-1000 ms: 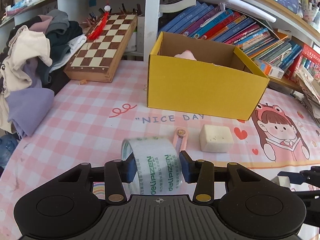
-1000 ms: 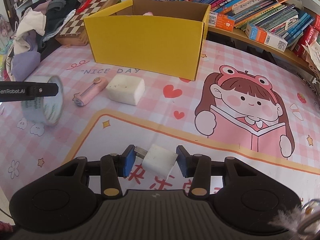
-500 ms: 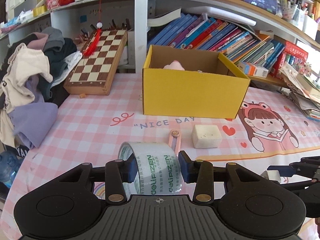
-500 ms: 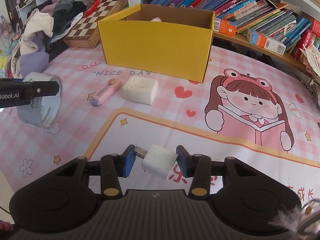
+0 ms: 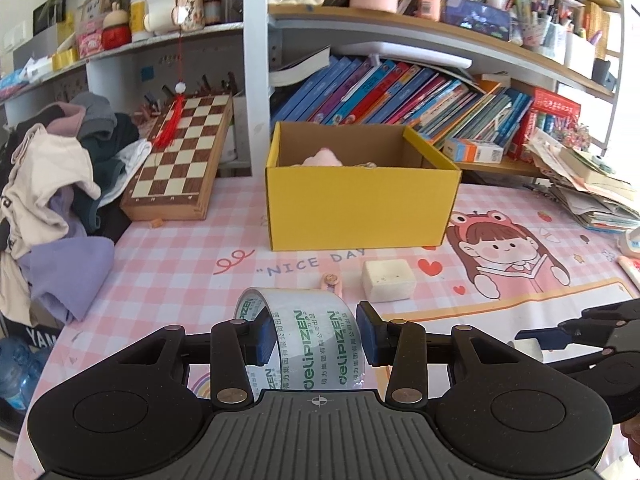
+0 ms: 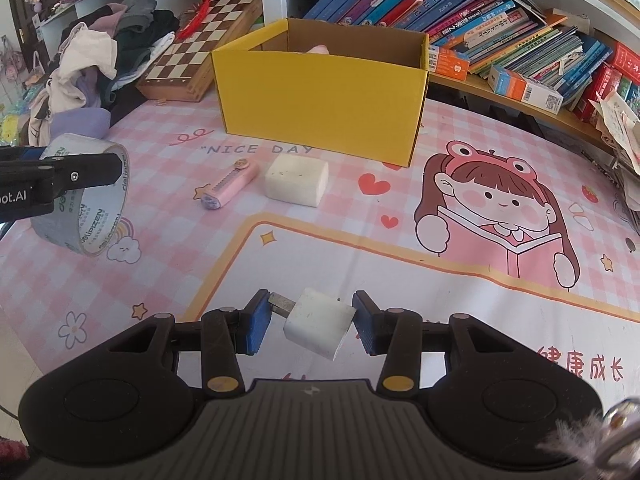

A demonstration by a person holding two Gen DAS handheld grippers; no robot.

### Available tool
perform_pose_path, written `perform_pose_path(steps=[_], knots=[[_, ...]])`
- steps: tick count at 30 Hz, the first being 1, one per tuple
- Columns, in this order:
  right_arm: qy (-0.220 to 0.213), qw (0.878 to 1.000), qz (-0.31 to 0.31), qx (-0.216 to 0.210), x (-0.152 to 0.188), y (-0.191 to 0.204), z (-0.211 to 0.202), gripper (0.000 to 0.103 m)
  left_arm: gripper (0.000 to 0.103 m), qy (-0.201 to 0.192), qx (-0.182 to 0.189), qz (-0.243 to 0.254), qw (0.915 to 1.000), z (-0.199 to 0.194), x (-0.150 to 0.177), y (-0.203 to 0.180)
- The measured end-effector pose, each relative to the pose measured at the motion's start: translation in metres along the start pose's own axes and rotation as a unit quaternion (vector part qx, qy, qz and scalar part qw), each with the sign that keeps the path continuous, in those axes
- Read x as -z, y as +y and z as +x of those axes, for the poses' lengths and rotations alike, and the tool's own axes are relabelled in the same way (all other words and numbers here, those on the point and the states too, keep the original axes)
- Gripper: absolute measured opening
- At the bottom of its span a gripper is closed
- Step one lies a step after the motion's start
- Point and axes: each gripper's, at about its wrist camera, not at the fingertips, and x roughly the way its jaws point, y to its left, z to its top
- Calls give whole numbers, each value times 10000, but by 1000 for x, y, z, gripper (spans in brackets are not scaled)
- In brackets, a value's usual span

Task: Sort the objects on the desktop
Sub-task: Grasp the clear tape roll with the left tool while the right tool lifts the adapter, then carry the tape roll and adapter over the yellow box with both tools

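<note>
My left gripper (image 5: pixel 316 334) is shut on a roll of clear tape (image 5: pixel 308 336) with green print, held above the pink checked tablecloth; the same tape roll (image 6: pixel 86 204) shows at the left of the right wrist view. My right gripper (image 6: pixel 308 320) is shut on a white charger plug (image 6: pixel 318 326), tilted, its metal prongs toward the left pad. An open yellow cardboard box (image 5: pixel 360 204) stands ahead with a pink item (image 5: pixel 322 159) inside. A pink utility knife (image 6: pixel 230 190) and a white block (image 6: pixel 297 179) lie on the cloth before the box (image 6: pixel 320 96).
A folded chessboard (image 5: pixel 180 160) leans at the back left beside a heap of clothes (image 5: pixel 52 184). Shelves of books (image 5: pixel 400 96) run behind the box. Loose papers (image 5: pixel 592 196) are stacked at the right edge.
Both grippers have risen and drawn back from the box with their loads still held. More of the shelves shows in the left wrist view.
</note>
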Motion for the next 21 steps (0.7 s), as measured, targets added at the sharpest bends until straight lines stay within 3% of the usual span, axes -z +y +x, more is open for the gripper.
perform_pose_path(steps=[21], knots=[[-39, 9998, 126, -119, -21, -9, -5, 43, 40, -86, 183, -124, 9997, -3, -13, 2]])
